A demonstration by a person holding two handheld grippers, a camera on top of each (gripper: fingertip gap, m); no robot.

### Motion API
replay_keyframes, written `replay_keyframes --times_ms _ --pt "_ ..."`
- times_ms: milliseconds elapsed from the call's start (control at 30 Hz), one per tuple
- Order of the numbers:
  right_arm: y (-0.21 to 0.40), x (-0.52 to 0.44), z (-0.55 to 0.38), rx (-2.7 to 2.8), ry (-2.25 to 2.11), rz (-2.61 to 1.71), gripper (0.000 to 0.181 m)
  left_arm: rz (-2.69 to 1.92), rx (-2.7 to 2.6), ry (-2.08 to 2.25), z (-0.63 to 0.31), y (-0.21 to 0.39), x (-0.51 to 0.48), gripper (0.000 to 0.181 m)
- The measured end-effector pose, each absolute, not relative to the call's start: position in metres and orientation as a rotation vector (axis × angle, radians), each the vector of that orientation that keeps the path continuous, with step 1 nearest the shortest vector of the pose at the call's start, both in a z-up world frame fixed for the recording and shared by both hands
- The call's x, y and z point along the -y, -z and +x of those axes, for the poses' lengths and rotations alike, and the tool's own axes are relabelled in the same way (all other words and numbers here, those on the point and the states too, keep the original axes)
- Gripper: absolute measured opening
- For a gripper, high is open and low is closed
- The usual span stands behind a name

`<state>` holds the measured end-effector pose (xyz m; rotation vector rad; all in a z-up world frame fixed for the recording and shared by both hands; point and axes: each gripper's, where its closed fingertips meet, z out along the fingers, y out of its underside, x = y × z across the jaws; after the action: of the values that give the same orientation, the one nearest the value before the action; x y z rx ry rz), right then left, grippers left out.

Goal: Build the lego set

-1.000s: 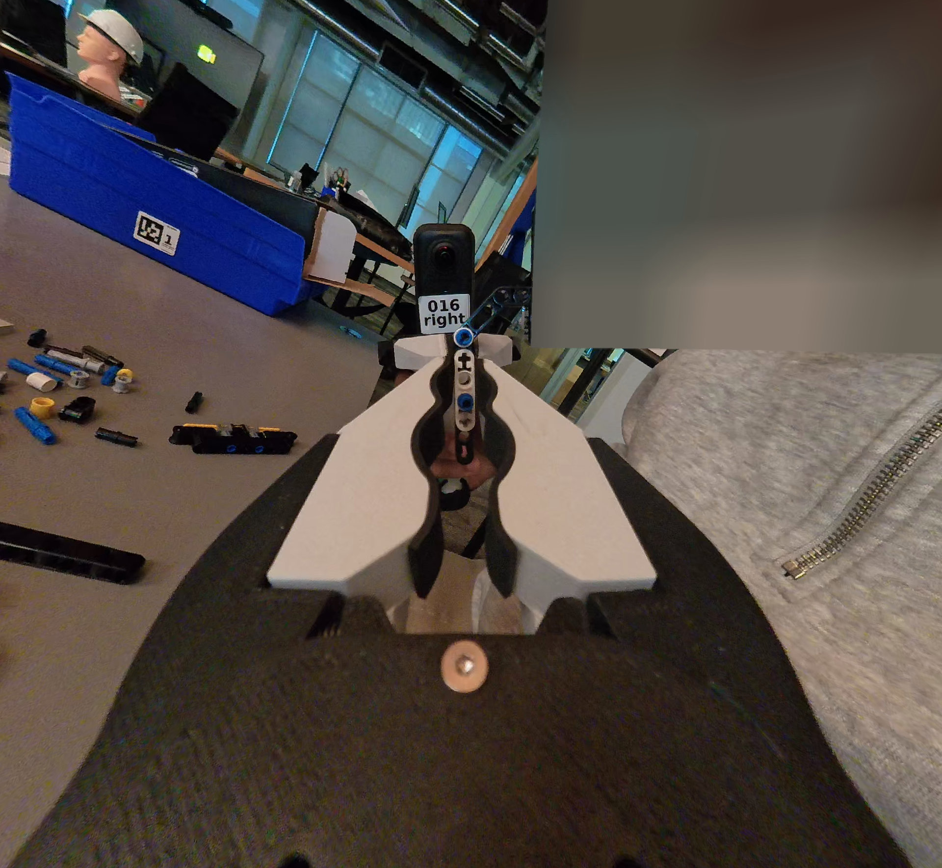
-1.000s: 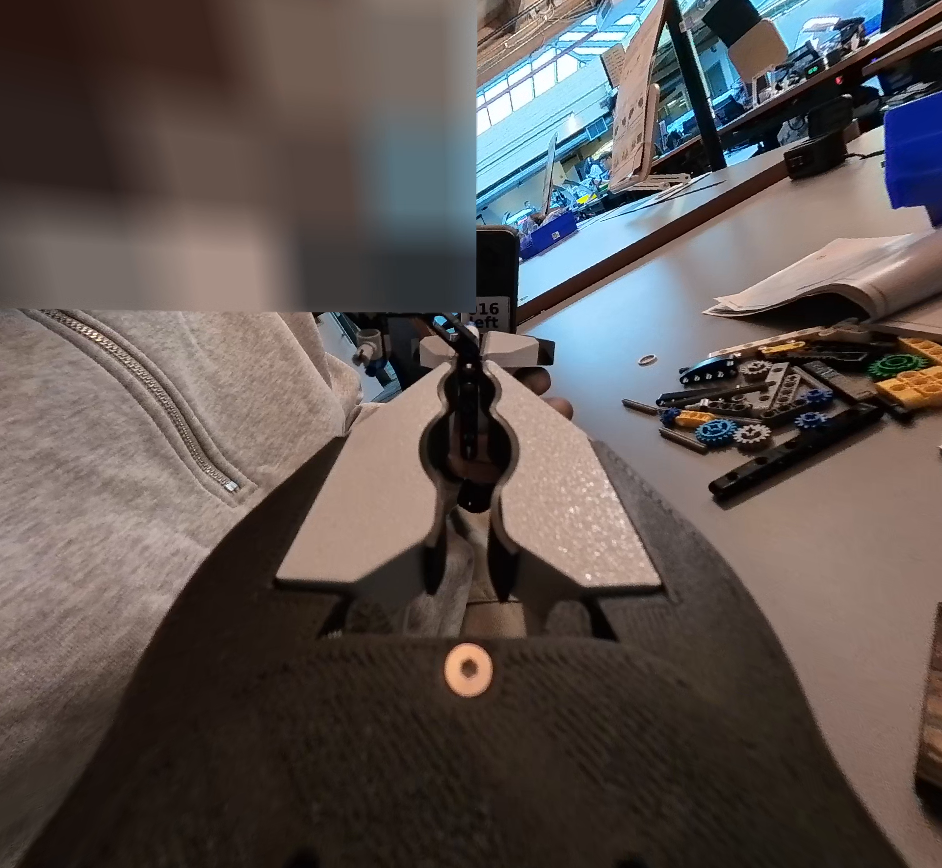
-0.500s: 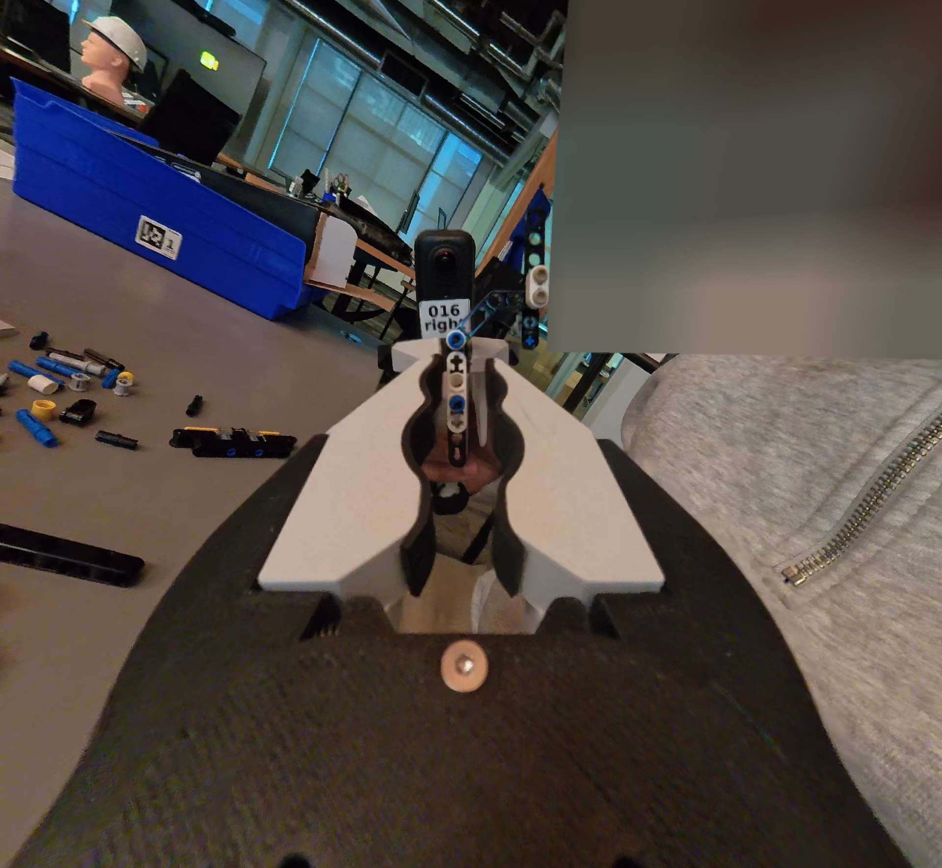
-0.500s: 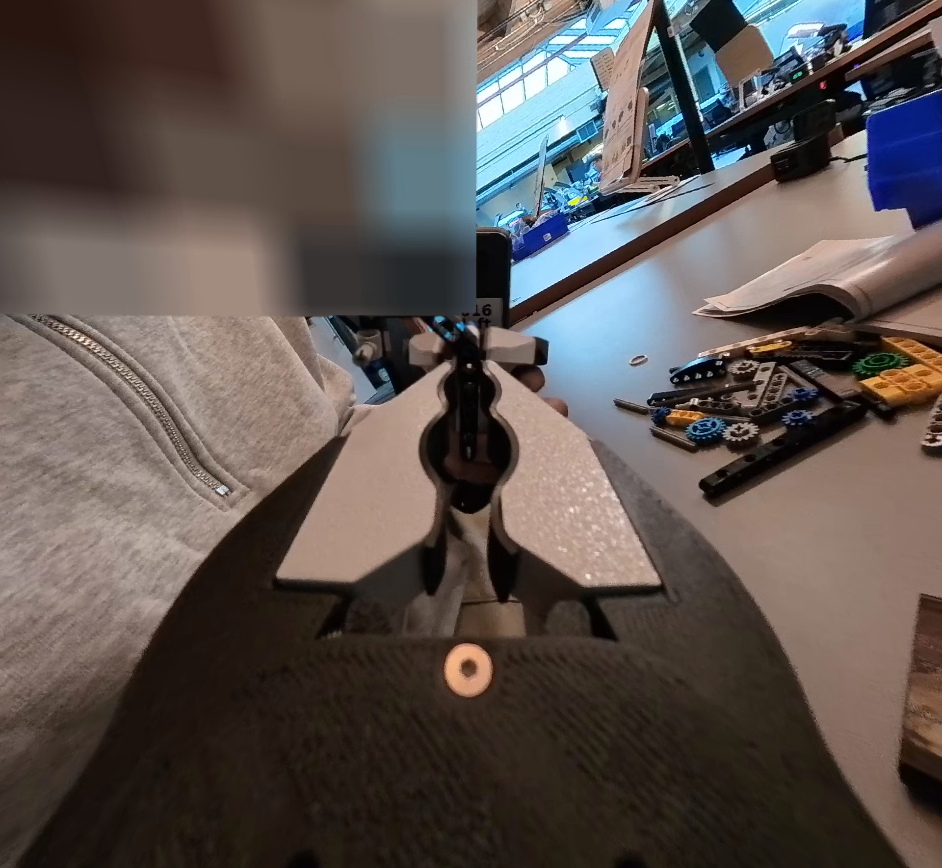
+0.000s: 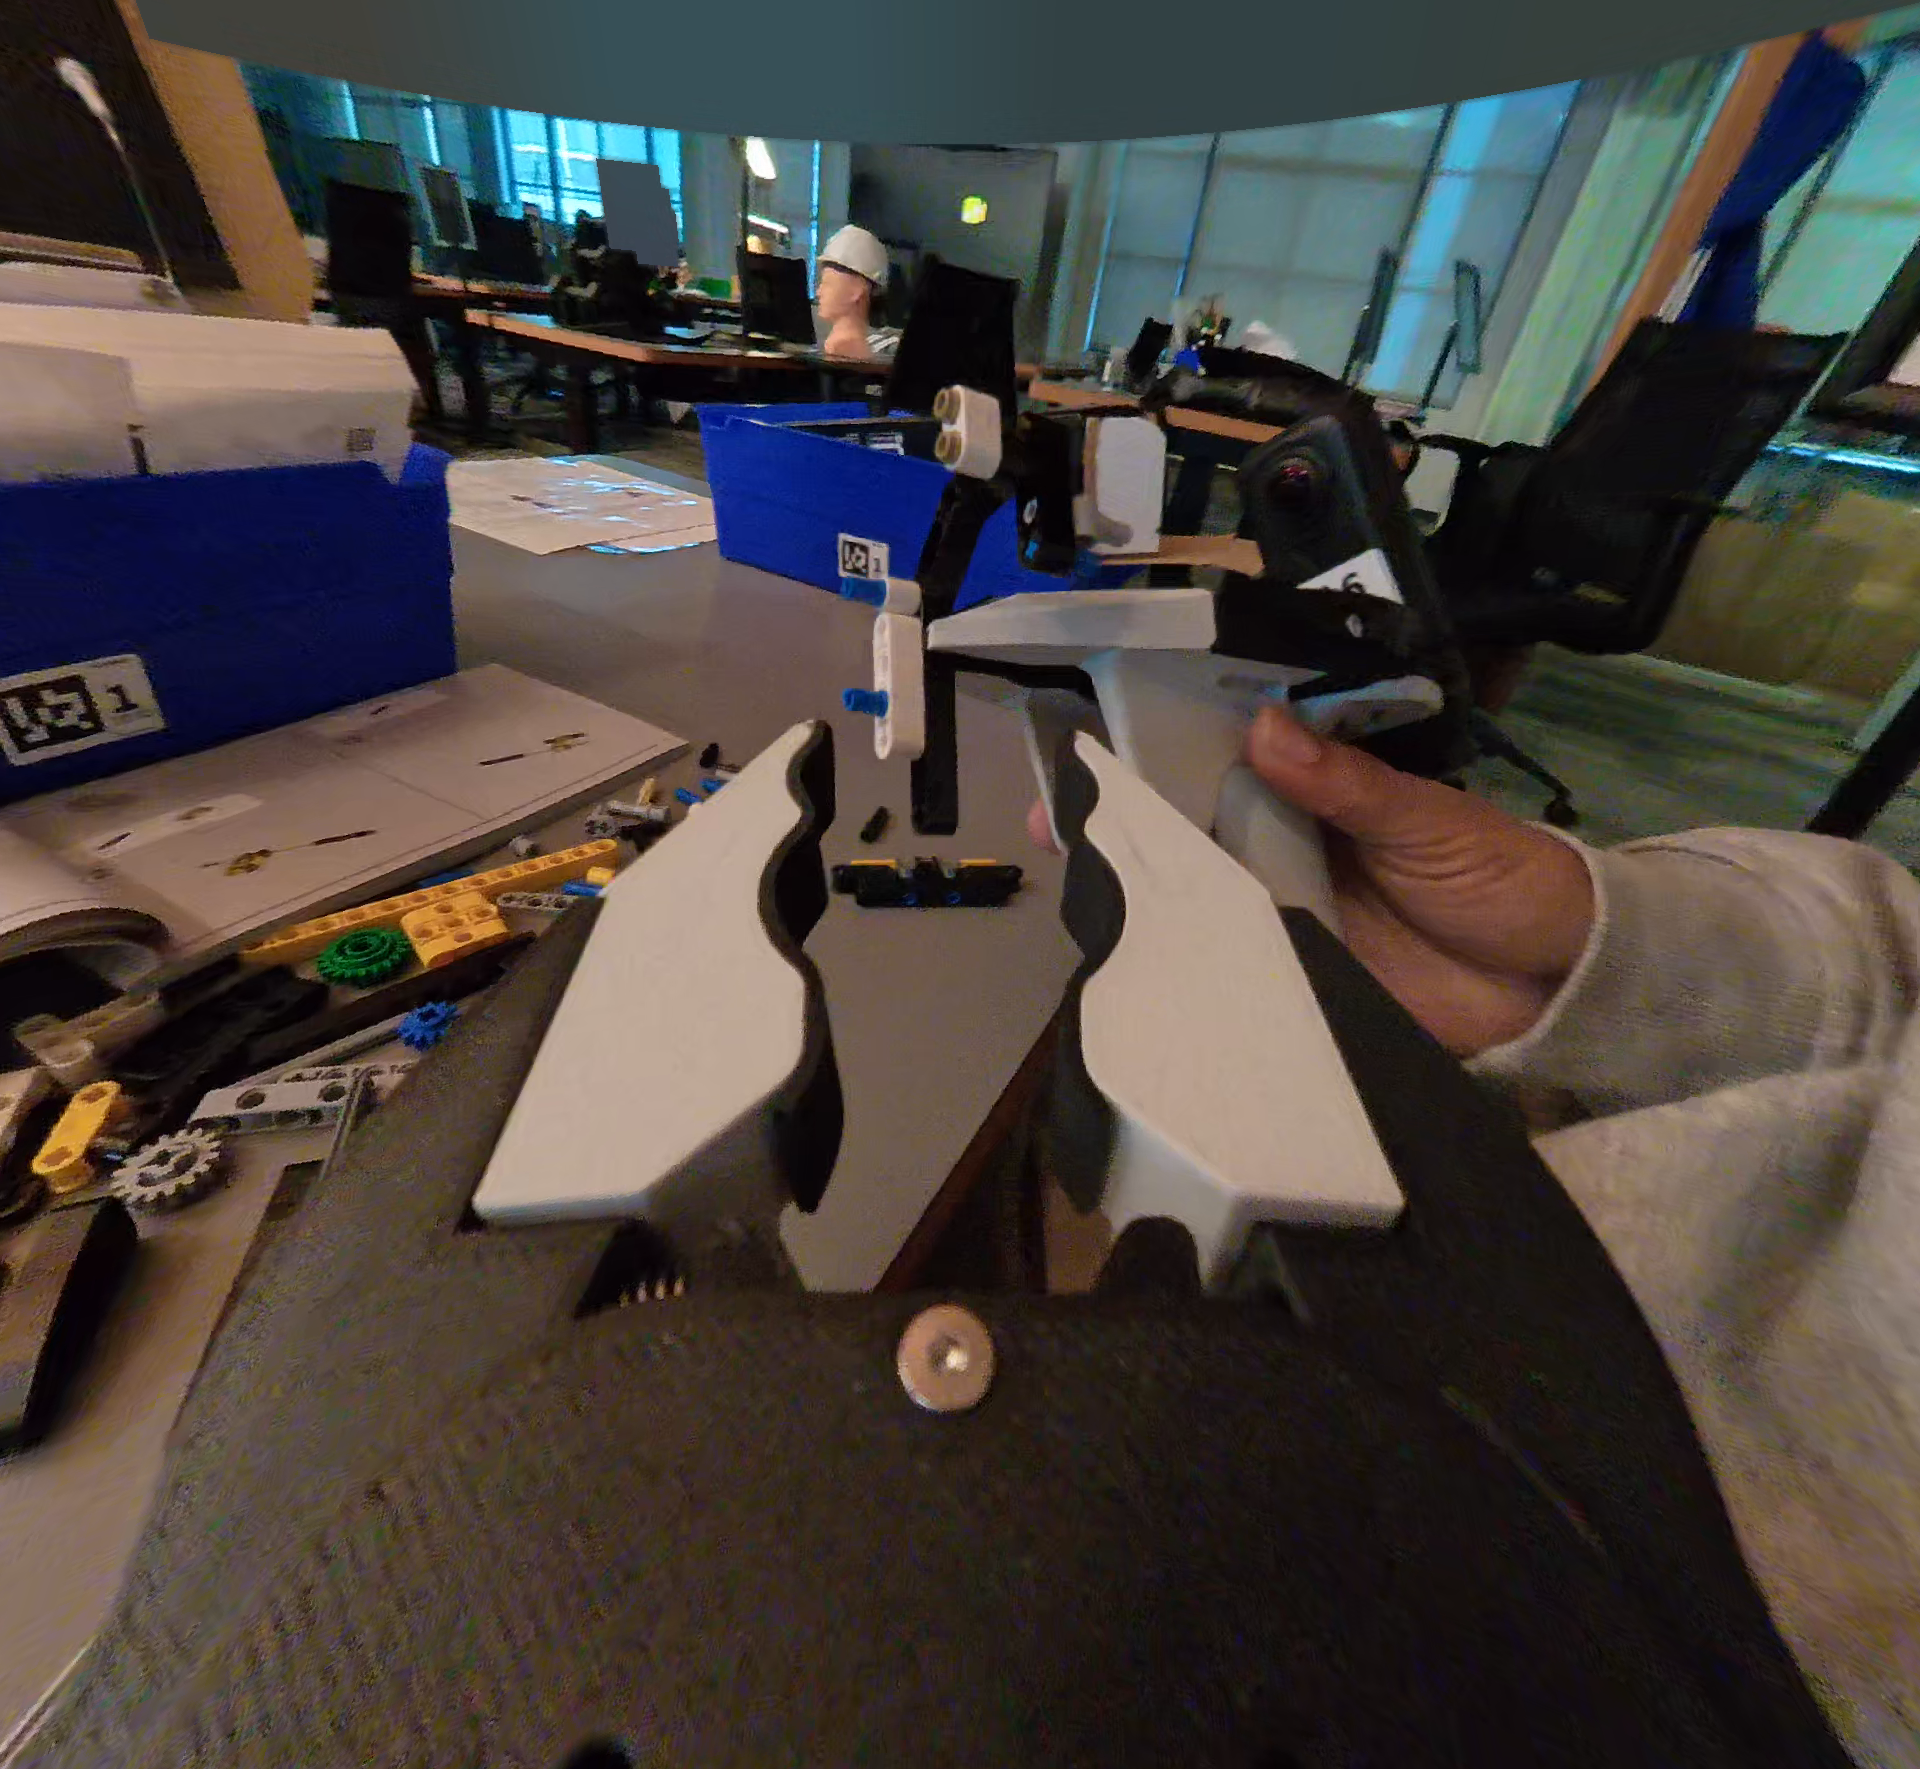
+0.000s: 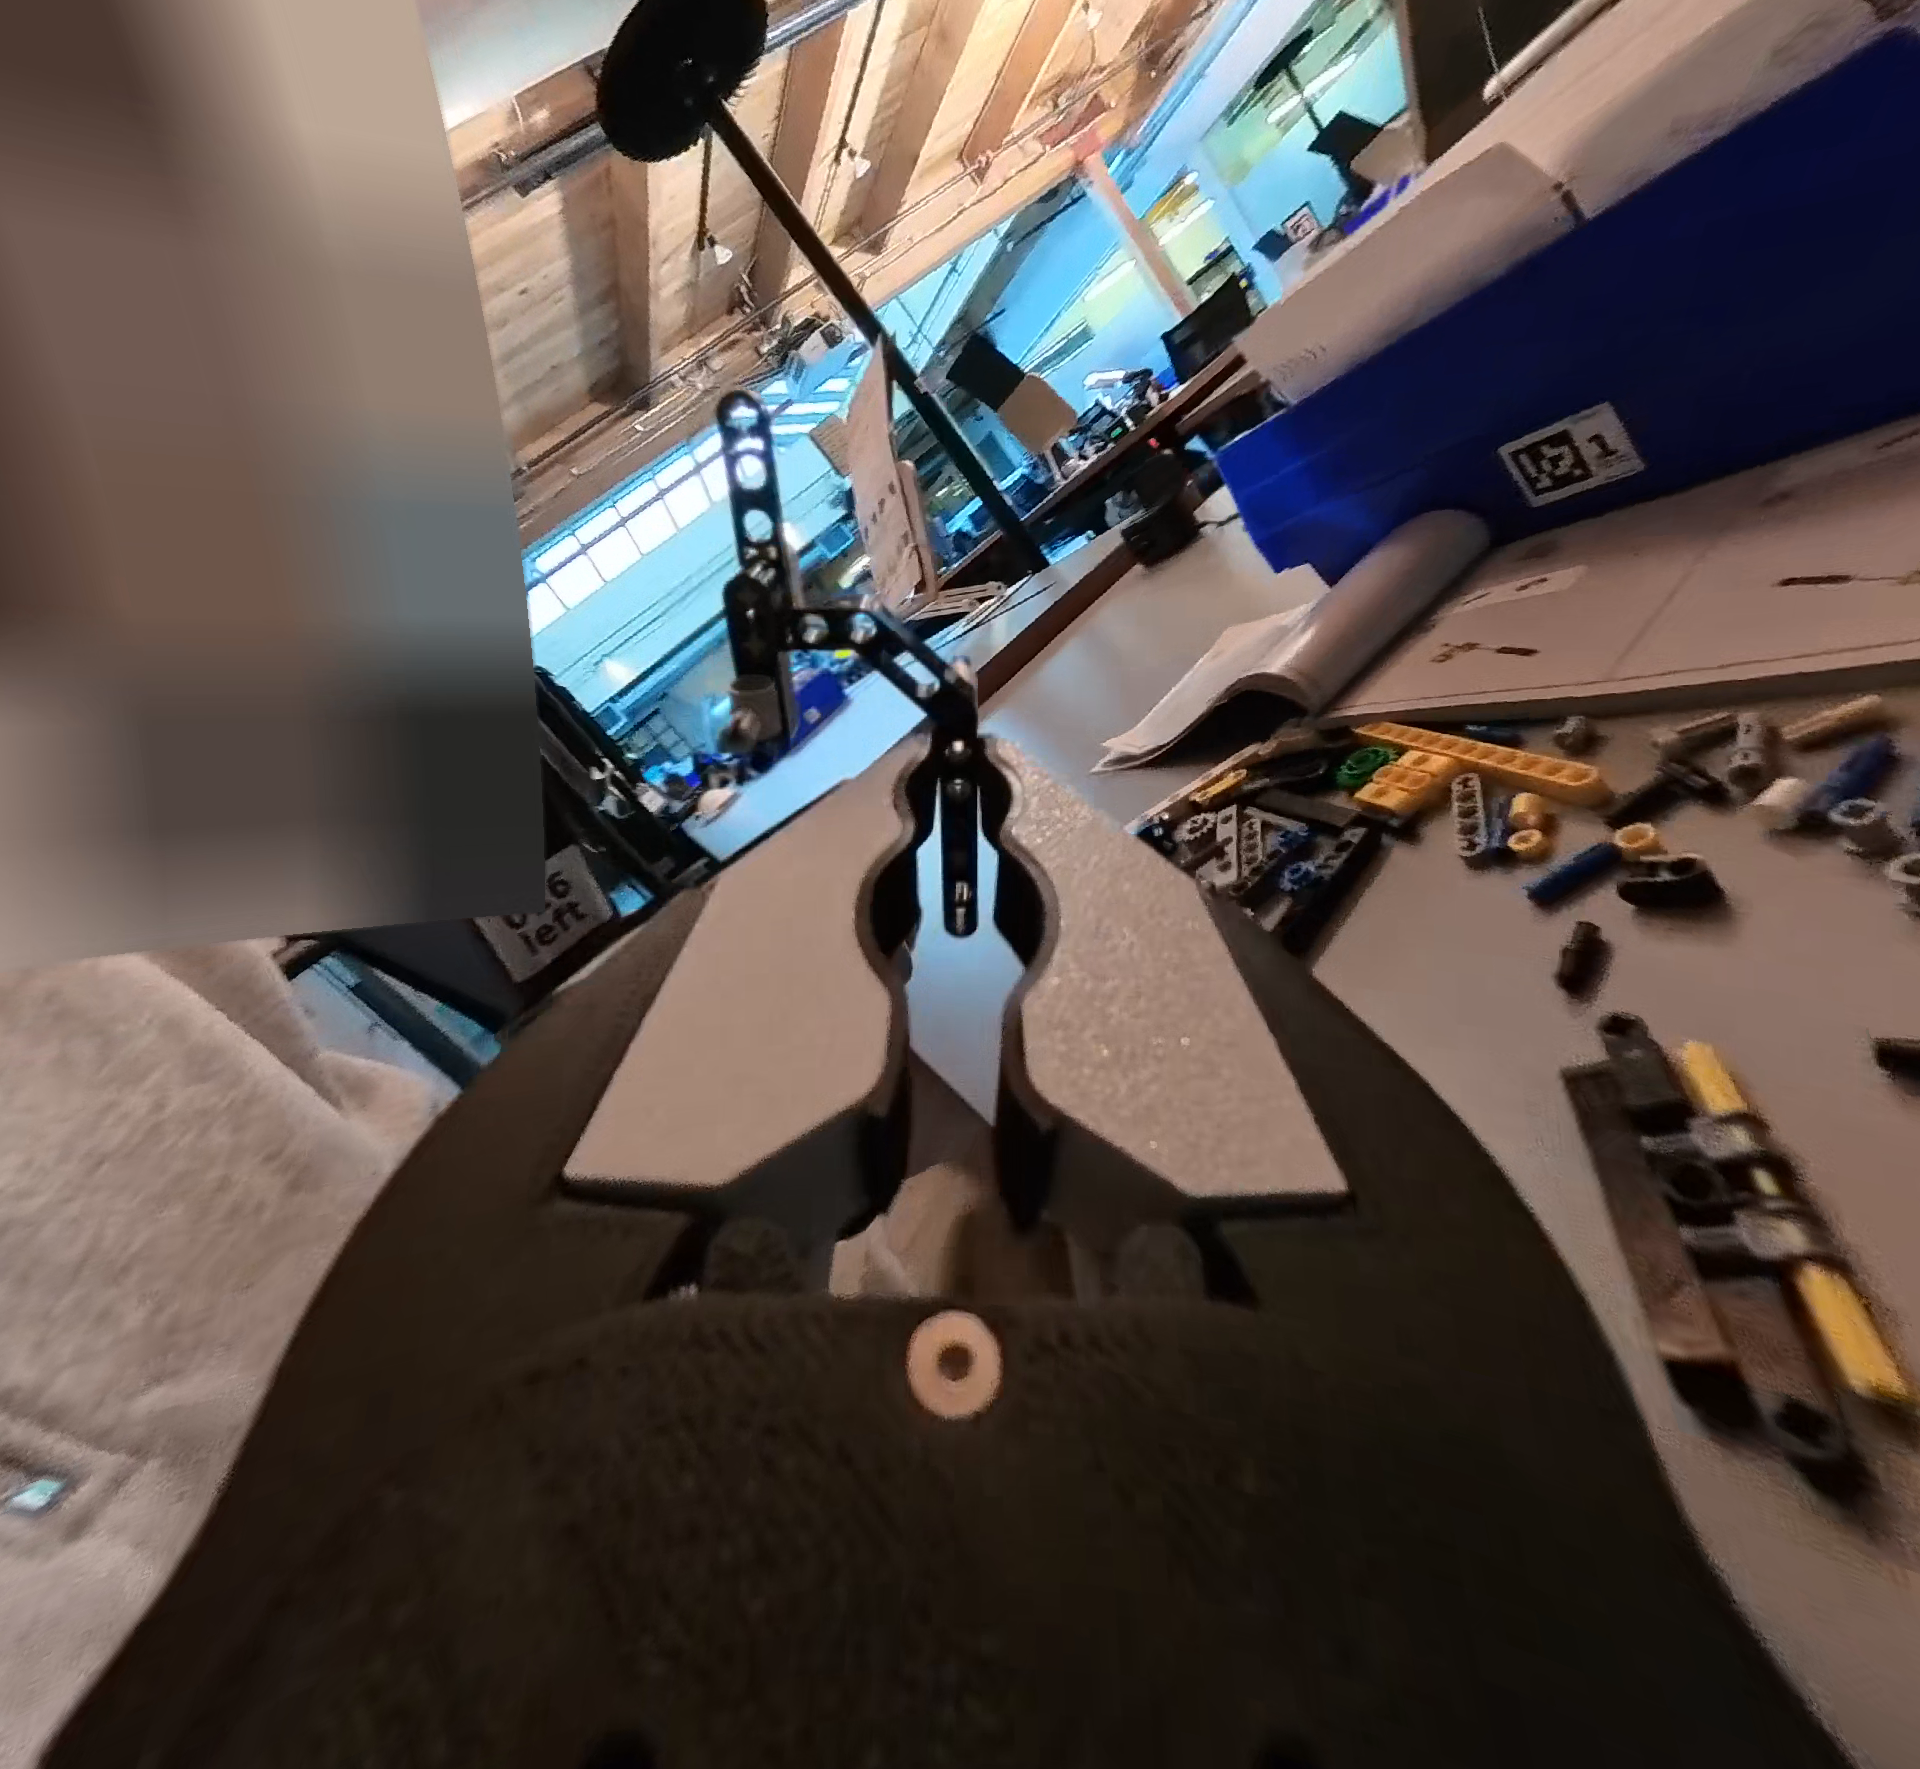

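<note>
My right gripper [image 6: 958, 751] is shut on the lower black beam of a lego assembly [image 6: 951, 846] and holds it up in the air. The assembly's thin black beams [image 6: 756, 514] rise up and to the left. In the left wrist view the right gripper [image 5: 987, 670] comes in from the right in a person's hand [image 5: 1403, 867]. There the assembly [image 5: 935, 680] shows a white beam with blue pins [image 5: 899, 685] on its side. My left gripper [image 5: 940, 748] is open and empty, just in front of the assembly, jaws wide apart.
A black and yellow sub-assembly [image 5: 925, 883] lies on the grey table [image 5: 935, 1023], also in the right wrist view [image 6: 1745, 1200]. Loose pieces [image 5: 416, 930] [image 6: 1507, 784] and an open instruction booklet [image 5: 343, 784] lie left. Blue bins [image 5: 208, 576] [image 5: 810, 493] stand behind. My left and right fingertips are right by each other.
My left gripper has opened, let go of the assembly and swung round toward the table. My right gripper keeps hold of the assembly and has tilted.
</note>
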<state>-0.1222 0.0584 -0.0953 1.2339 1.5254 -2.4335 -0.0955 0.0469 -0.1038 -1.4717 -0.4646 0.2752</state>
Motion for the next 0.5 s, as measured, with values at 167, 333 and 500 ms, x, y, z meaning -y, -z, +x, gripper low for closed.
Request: replay_keyframes --times_ms 167,333,500 --pt "0.086 -0.042 -0.115 -1.682 2.558 1.184 0.005 -1.47 0.464 -0.429 -0.101 0.098 -0.039 0.041" --pt "0.086 -0.039 -0.116 -1.746 2.591 1.203 0.005 -1.466 0.403 -0.569 -0.099 0.091 -0.035 0.039" --pt "0.087 -0.034 -0.114 -1.827 2.605 1.181 0.005 -1.498 0.39 -0.581 -0.096 0.092 -0.038 0.03"
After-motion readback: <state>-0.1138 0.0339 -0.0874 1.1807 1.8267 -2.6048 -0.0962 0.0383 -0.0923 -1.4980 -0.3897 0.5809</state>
